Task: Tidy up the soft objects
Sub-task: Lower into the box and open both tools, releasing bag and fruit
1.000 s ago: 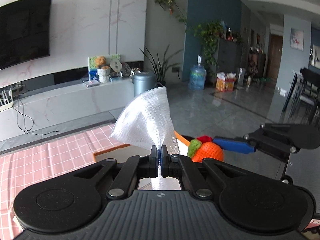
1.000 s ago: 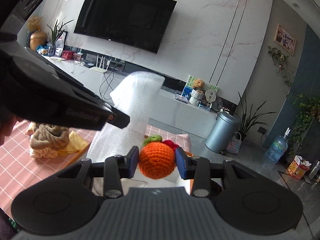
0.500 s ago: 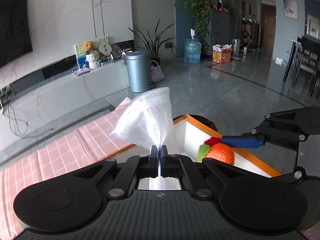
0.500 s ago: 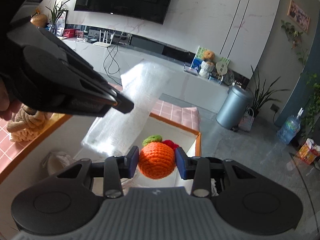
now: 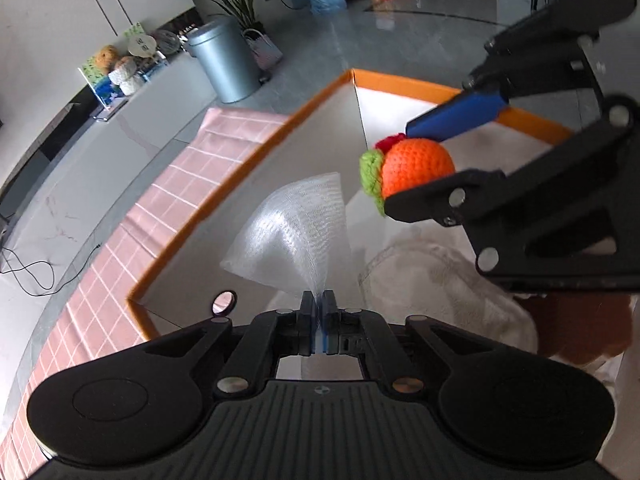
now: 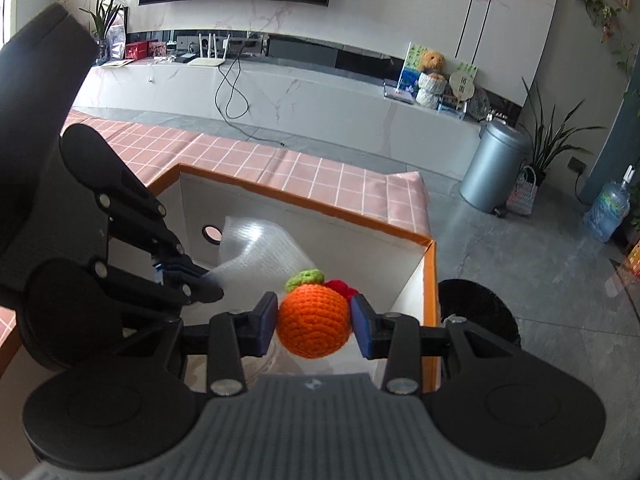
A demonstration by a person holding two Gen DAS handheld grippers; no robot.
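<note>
Two tools over the orange-rimmed box (image 5: 256, 168)
Left tool (image 5: 318, 300), jaws just easing apart, pinches bubble wrap (image 5: 296, 232); right tool (image 6: 314, 316) clenches crocheted orange (image 6: 314, 322) at two o'clock from the wrap.

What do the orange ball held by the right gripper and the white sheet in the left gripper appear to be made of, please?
The orange ball looks crocheted from matte yarn: rows of small loops ring its surface, with a green knitted leaf on top. The white sheet looks like thin, translucent foam or bubble wrap, though the view leaves that open: light passes through, and a fine dimpled grid covers it.
</note>
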